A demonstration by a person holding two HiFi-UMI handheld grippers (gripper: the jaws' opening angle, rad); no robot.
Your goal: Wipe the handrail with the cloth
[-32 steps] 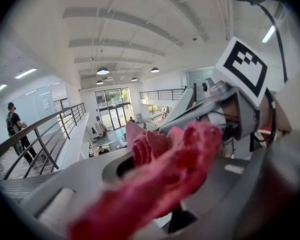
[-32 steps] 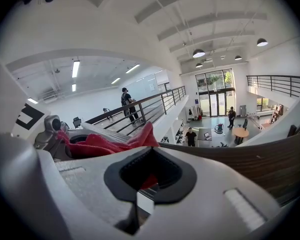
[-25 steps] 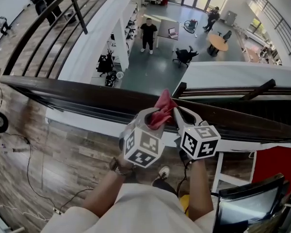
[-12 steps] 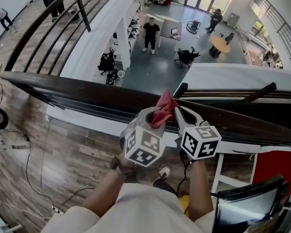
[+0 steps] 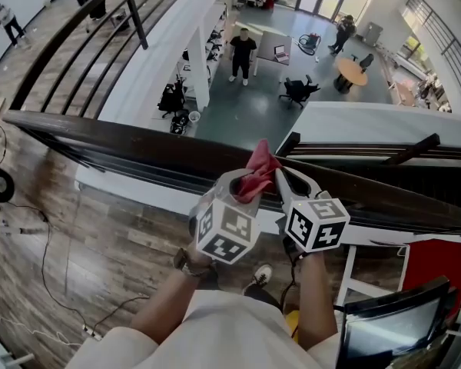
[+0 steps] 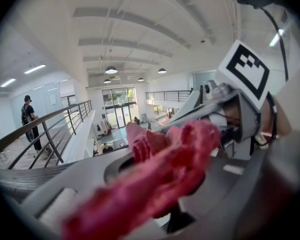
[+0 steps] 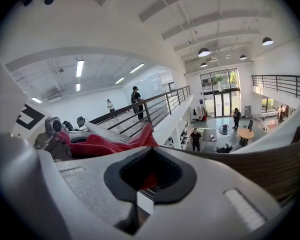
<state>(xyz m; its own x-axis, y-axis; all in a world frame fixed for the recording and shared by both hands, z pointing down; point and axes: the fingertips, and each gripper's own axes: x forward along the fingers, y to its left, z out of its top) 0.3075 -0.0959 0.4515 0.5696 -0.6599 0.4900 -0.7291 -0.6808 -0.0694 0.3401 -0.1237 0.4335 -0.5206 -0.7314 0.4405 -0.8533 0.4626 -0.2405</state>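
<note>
No word, number, brand or sign can be read anywhere; the only printed marks, low in the middle of the head view, are black-and-white square patterns on the cubes of the left gripper and right gripper, without letters.

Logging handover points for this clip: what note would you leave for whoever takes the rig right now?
Left gripper: shut on the red cloth.
Right gripper: jaws together beside it. A bit of red shows in their notch, but a grip there is unclear.
The cloth stands bunched between both grippers, over the dark handrail; contact cannot be told.
Done: cloth in hand at the rail.
Left: press it onto the rail and wipe along it.
</note>
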